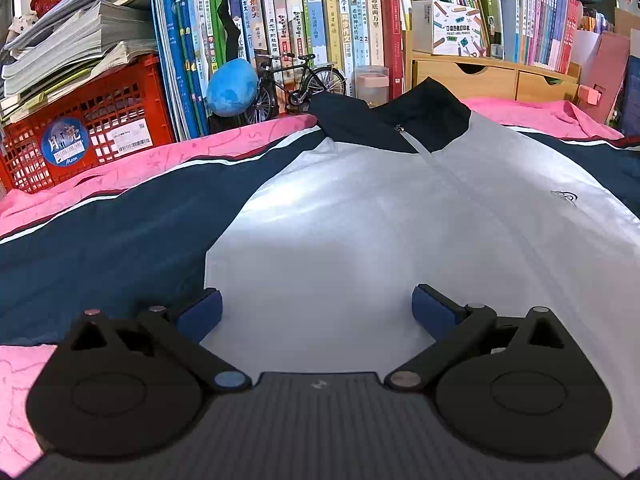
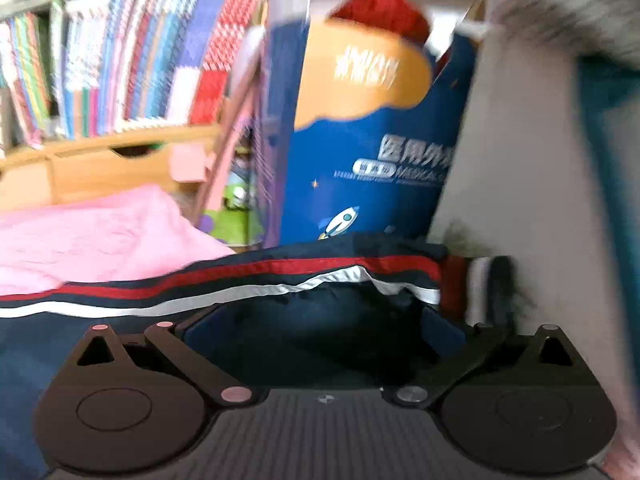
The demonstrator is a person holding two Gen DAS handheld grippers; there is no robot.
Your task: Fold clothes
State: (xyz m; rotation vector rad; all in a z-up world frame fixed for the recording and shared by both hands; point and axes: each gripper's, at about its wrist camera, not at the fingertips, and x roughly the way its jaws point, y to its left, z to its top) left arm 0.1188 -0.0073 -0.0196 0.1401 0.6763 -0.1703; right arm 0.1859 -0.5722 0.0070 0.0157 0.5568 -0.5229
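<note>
jacket point(image 1: 360, 208): lying spread out flat on a pink cloth point(image 1: 132, 160), front side up, zipper closed, white chest in the middle, navy sleeves stretching out to both sides, dark collar point(image 1: 392, 120) pointing toward the books

left tool point(image 1: 316, 308): hanging just over the lower white part of the jacket, blue pads sitting wide apart, nothing between them

right tool point(image 2: 320, 328): pretty blurry view, but the pads are standing apart and a lump of navy sleeve point(image 2: 304, 312) is sitting right in the gap; can't tell if it's actually touching either pad

sleeve stripes point(image 2: 240, 276): red and white bands running along the navy sleeve just past the right tool

pink cloth: covering the surface under the jacket, peeking out along the far edge and at the near left corner

background: books point(image 1: 320, 20) standing in rows behind the jacket, a red crate point(image 1: 88, 120) with paper stacked on top at left, a little model bicycle point(image 1: 300, 80) and a blue ball point(image 1: 232, 88) sitting in front of the books, a blue box point(image 2: 360, 140) with a rocket on it standing past the sleeve end
</note>
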